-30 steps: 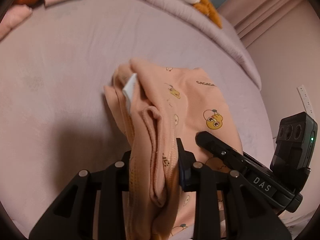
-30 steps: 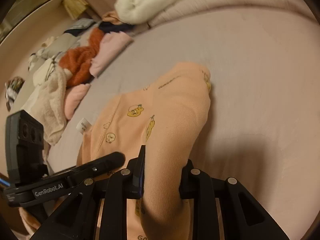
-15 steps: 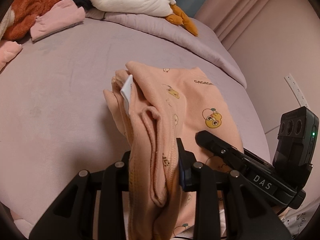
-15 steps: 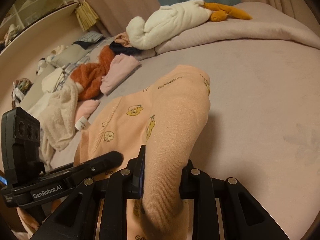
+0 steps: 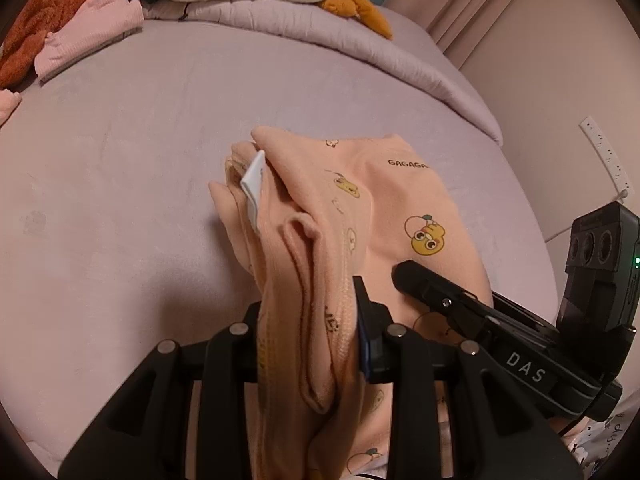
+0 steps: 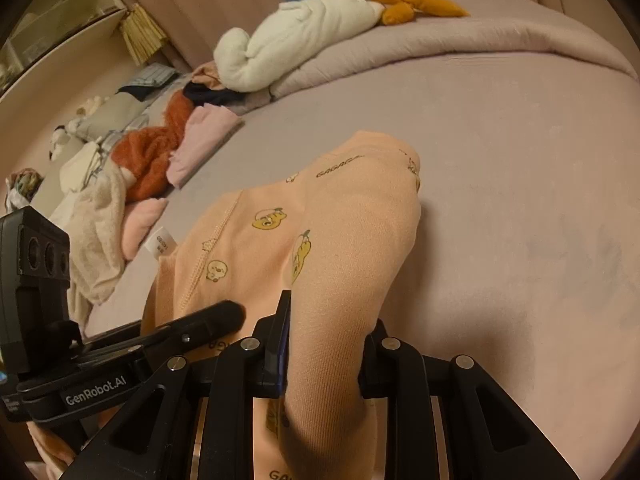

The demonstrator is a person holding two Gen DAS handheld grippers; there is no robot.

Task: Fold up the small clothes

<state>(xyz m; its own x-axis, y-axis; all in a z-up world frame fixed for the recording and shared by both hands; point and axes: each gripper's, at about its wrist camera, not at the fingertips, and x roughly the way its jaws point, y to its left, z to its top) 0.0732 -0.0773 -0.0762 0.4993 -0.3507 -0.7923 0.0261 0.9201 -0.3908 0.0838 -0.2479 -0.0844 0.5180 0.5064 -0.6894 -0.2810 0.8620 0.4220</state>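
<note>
Here, both tongs grip the peach garment above the bed.
Left tongs and right tongs are each clamped on bunched fabric of the garment, side by side, draping it onto the bed.

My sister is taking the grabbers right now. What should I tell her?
Left tool: shut on the peach garment, at the bunched seam edge near its white tag.
Right tool: shut on the same garment, on a plain folded edge.
The garment's far end rests on the lilac bed; the near end is held up.
Done: one fold appears made.
Left: probably lay it down, fold again, release. More clothes wait beside.
</note>
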